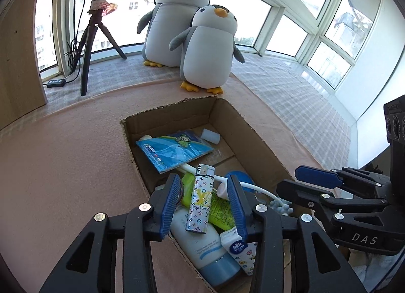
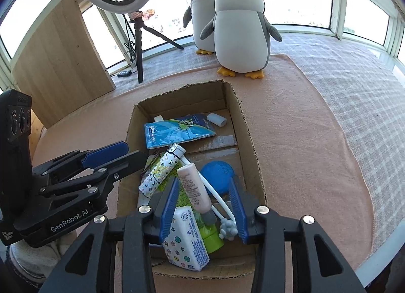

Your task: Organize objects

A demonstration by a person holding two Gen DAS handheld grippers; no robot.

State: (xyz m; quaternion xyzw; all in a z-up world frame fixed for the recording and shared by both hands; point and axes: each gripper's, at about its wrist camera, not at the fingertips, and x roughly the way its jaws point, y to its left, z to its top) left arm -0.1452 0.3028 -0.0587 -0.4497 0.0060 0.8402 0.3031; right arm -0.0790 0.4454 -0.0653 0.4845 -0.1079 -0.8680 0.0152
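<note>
The lighter [image 1: 200, 199] lying in the cardboard box [image 1: 255, 138] shows "LOUIS VUITTON" in small print near its lower end, with LV monograms all over its white body. Right beside it, at the box's near edge, a white tissue pack [image 1: 236, 245] carries a round blue badge reading "Vinda". The white tube [image 1: 202, 239] under the lighter has faint lines of print, too small to read. On the right gripper [image 1: 316, 179], white letters "DAS" sit on its black body. From the other side, the left gripper [image 2: 106, 156] reads "GenRobot.AI" along its black frame.
</note>
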